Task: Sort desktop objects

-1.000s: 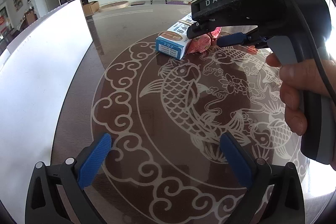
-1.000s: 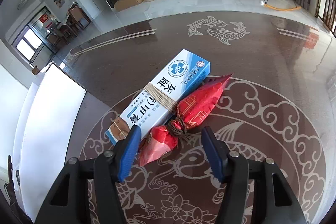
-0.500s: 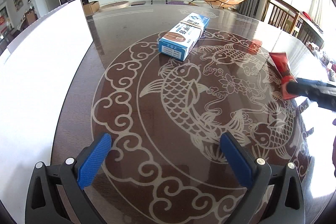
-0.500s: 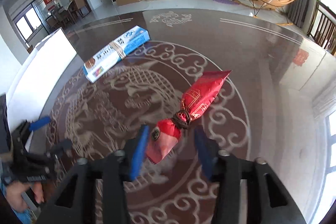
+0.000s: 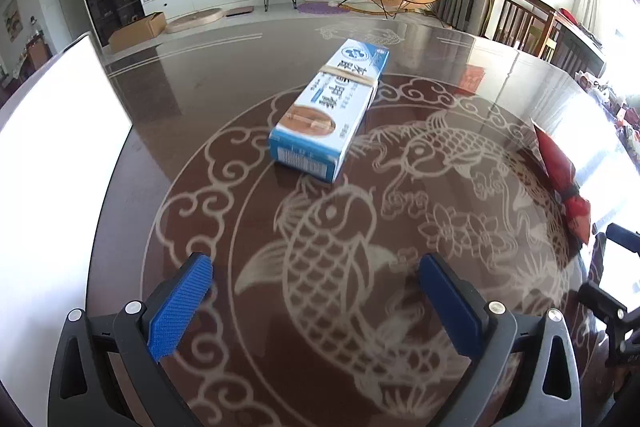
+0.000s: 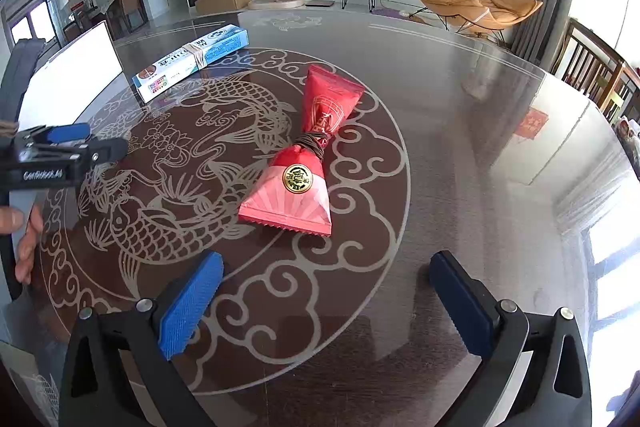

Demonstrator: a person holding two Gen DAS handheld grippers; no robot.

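A red snack packet point(image 6: 306, 155), tied at its waist with brown cord, lies flat on the dark round table point(image 6: 460, 115), just ahead of my open, empty right gripper point(image 6: 326, 303). It also shows at the right edge of the left wrist view point(image 5: 562, 183). A blue and white box point(image 5: 330, 109) bound with a rubber band lies ahead of my open, empty left gripper point(image 5: 320, 303). The box also shows at the far left of the right wrist view point(image 6: 192, 61). The left gripper shows at the left edge of the right wrist view point(image 6: 68, 143).
A white board point(image 5: 52, 163) lies along the table's left side and also shows in the right wrist view point(image 6: 76, 75). Wooden chairs point(image 6: 596, 75) stand at the table's right. A living room with a TV and orange lounge chair lies beyond.
My right gripper carried the red packet from beside the box to the right side of the table, set it down, opened and drew back. My left gripper moved a little closer to the box.
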